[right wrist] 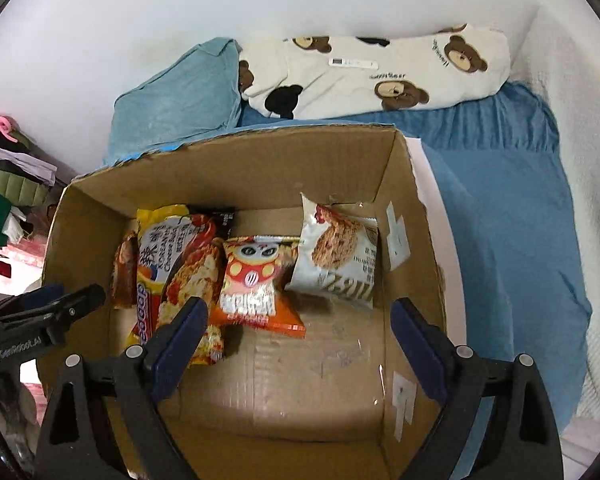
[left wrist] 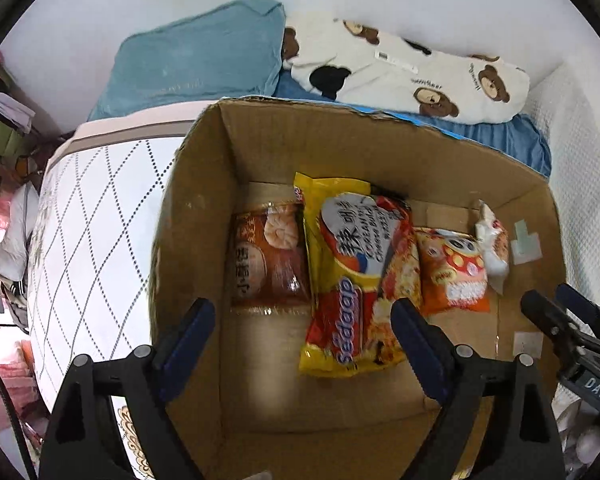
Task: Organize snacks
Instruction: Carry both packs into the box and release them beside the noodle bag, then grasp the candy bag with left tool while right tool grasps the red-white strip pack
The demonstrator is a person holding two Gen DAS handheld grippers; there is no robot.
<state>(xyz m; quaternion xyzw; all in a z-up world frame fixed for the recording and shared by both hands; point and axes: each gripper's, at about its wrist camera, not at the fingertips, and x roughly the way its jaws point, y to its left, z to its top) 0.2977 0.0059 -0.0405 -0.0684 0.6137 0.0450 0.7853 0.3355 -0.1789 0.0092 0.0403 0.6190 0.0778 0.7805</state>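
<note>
Both tools are hovering over the open cardboard box (right wrist: 228, 160), which is sitting on the bed (right wrist: 512, 208). The left tool (left wrist: 304, 332) is gaping wide, gripping nothing, its fingers apart above the yellow noodle pack (left wrist: 356, 280) and the brown snack pack (left wrist: 270, 256). The right tool (right wrist: 300, 332) is likewise spreading wide and empty above the box floor. The orange snack bag (right wrist: 256, 280) and the white cookie packet (right wrist: 340, 256) are lying inside beside the noodles.

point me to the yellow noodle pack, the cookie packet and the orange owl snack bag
yellow noodle pack (left wrist: 356, 276), left wrist view, middle of its printed front.
cookie packet (right wrist: 338, 252), right wrist view, on the cookie picture.
orange owl snack bag (right wrist: 256, 280), right wrist view, centre of the bag.
</note>
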